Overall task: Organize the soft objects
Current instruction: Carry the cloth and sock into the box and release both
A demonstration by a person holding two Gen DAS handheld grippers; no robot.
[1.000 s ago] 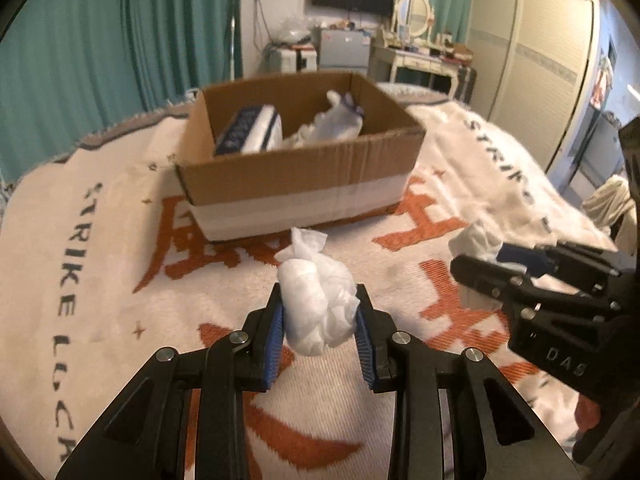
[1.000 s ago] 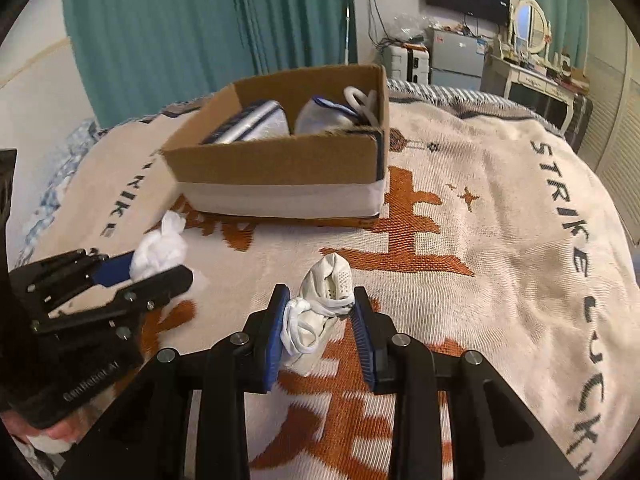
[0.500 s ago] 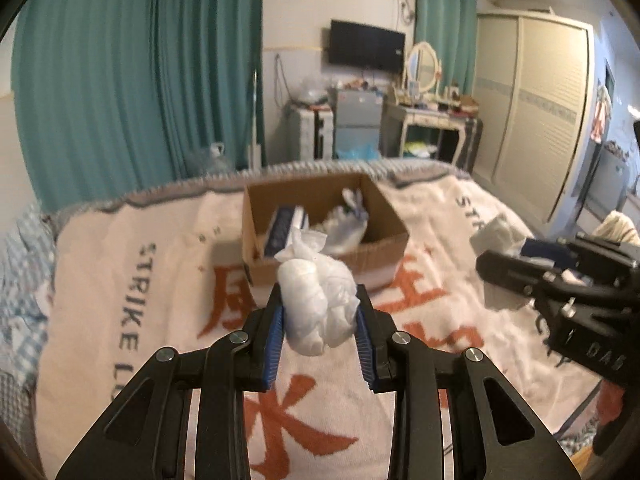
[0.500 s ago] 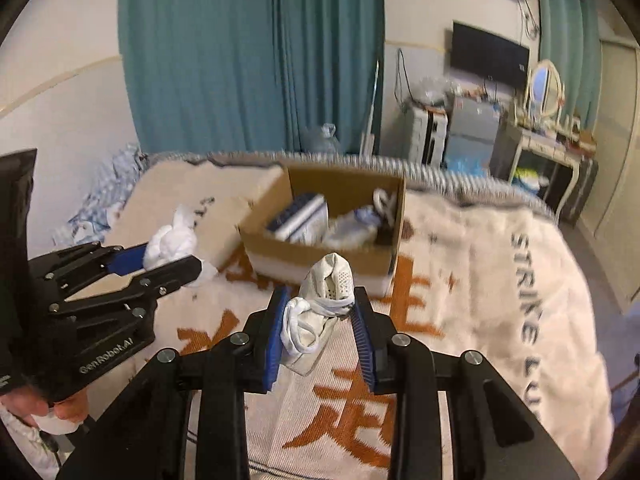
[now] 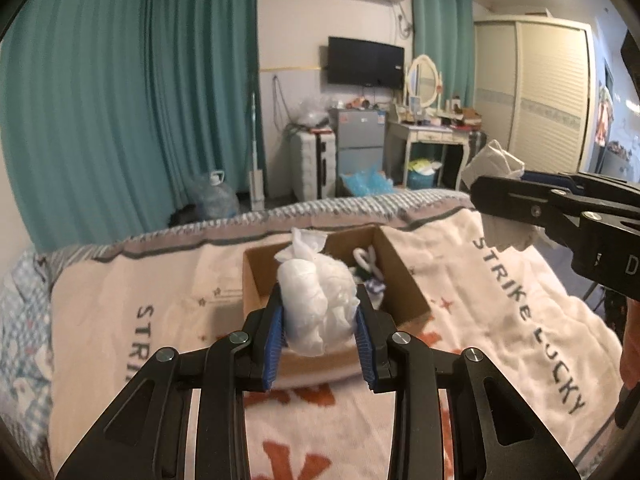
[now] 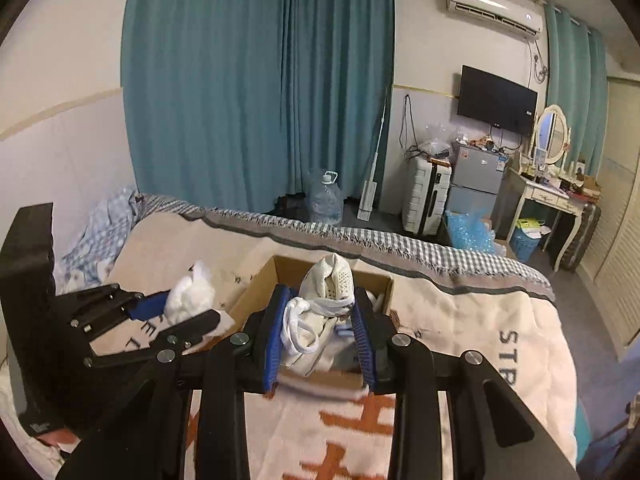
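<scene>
Both loads have come up off the blanket (image 5: pixel 520 288) since 1 second ago — then they sat low over the orange print, short of the box (image 5: pixel 404 280); now each is carried high, with the box lying under and just beyond the fingers. In my judgement the lift is done and the carry is nearly over, so the next step is to lower and let go over the opening.

The left gripper (image 5: pixel 319 332) is clamped on a white bundle (image 5: pixel 316 304), its blue pads pressed into both sides. From the right wrist it appears at 9 o'clock, the bundle poking out of its tips.

The right gripper (image 6: pixel 319 334) is closed on a cream cloth item (image 6: pixel 320 312) with a white cord looped round it; what it is exactly I cannot tell. In the left view that gripper sits at 2 o'clock, high and off to the side of the box.

The box is an open carton on the blanket, near the far edge of the bed. Inside, at about 1 o'clock of the bundle, 1 white looped piece (image 5: pixel 366 258) shows with something darker under it — the rest of the contents is hidden behind the 2 loads.
</scene>
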